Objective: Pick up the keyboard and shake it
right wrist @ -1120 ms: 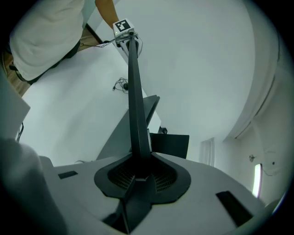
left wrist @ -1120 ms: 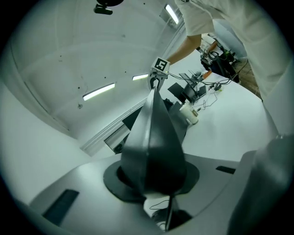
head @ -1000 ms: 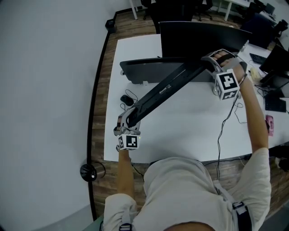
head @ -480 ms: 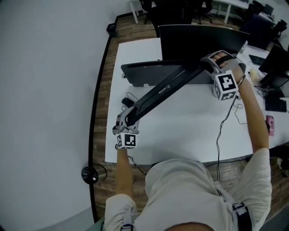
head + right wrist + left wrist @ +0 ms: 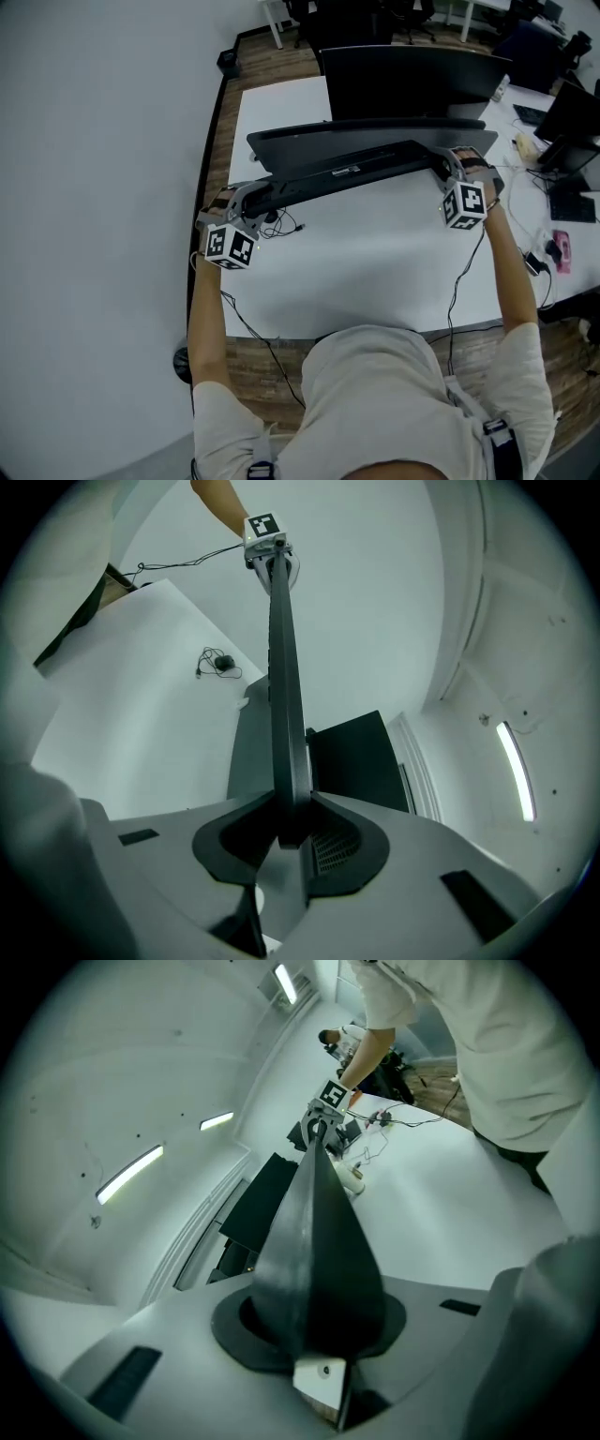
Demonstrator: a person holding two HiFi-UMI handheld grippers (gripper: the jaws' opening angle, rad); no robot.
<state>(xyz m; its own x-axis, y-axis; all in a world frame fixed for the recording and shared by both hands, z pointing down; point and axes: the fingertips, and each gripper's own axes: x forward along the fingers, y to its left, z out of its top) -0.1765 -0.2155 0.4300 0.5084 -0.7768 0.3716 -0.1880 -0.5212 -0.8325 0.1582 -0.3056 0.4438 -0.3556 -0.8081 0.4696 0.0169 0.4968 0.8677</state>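
Note:
A long black keyboard (image 5: 349,171) hangs in the air above the white desk (image 5: 375,258), lying almost straight across from left to right, its underside label facing me. My left gripper (image 5: 251,195) is shut on its left end, my right gripper (image 5: 448,165) on its right end. In the left gripper view the keyboard (image 5: 314,1232) runs edge-on away from my left gripper (image 5: 314,1340) to the far marker cube. The right gripper view shows the keyboard (image 5: 284,705) as a thin blade pinched in my right gripper (image 5: 286,832).
Behind the keyboard a long dark stand (image 5: 366,136) lies in front of a black monitor (image 5: 412,80). A small black device with a cable (image 5: 272,220) lies on the desk at the left. Another cable (image 5: 459,272) trails off the front right. Neighbouring desks (image 5: 562,122) with clutter stand at the right.
The keyboard has swung from a steep diagonal to nearly straight across. Its left end rose and moved away from me and to the left; its right end came down toward me.

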